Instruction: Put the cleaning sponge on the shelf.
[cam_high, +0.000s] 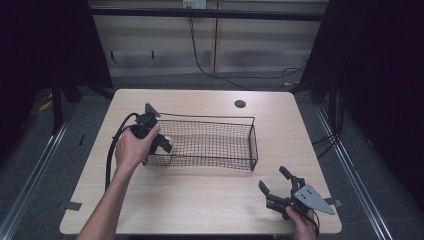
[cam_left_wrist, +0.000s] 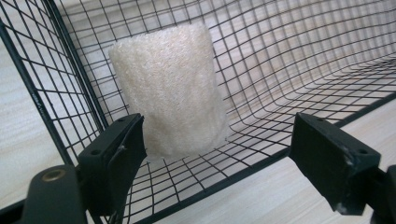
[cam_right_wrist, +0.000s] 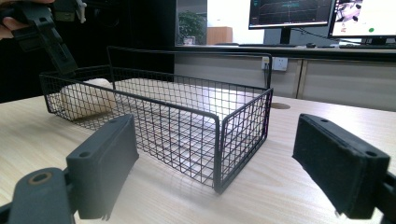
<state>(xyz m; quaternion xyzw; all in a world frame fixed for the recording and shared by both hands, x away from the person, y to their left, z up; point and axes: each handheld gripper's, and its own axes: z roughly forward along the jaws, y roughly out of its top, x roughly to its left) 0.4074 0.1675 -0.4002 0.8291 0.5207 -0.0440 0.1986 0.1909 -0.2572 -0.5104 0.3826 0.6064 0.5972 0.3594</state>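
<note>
A black wire basket (cam_high: 210, 161) stands in the middle of the wooden table. A cream fibrous pad (cam_left_wrist: 168, 98) leans inside its left end, against the end wall. A hand holds my left gripper (cam_high: 162, 145) over that end. Its jaws stand open, and the pad sits just beyond the left jaw, untouched. From the right gripper view, the pad (cam_right_wrist: 86, 100) lies inside the basket (cam_right_wrist: 243, 135), under the left gripper (cam_right_wrist: 46, 32). My right gripper (cam_high: 273, 179) rests near the table's front right corner, open and holding nothing, pointed at the basket.
A round cable hole (cam_high: 240, 104) sits in the table (cam_high: 200, 195) behind the basket. The left gripper's cable (cam_high: 111, 150) loops along the table's left side. Monitors (cam_right_wrist: 289, 11) stand on a far counter. Bare tabletop lies between the basket and the right gripper.
</note>
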